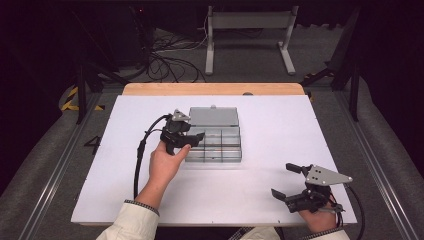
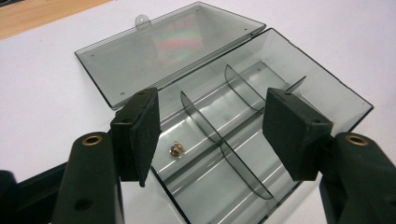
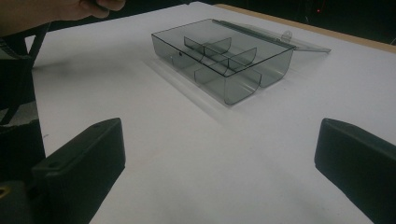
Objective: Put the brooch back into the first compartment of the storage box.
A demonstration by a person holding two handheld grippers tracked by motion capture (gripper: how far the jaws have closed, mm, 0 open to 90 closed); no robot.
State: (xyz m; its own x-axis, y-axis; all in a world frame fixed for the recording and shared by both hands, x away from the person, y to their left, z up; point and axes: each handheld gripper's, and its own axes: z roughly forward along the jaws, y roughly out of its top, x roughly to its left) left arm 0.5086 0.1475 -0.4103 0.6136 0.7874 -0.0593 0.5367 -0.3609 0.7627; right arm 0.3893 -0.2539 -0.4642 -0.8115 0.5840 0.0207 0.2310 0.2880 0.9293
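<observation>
White board covered the table (image 1: pixel 260 200), and on it we saw the smoky clear compartment box (image 1: pixel 215 145) standing with its lid (image 1: pixel 213 116) laid open behind it. We found a small gold-coloured piece (image 2: pixel 176 149) lying in one of the box's end compartments. Our left gripper (image 1: pixel 192 136) hung above that end, jaws spread with nothing between them. Our right gripper (image 1: pixel 287 181) sat well apart near the table's near right corner, jaws wide and empty.

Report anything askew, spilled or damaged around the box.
Nothing stands out. The smoky compartment box sits flat with its lid folded open, dividers upright, and one small gold piece lying inside a compartment.
</observation>
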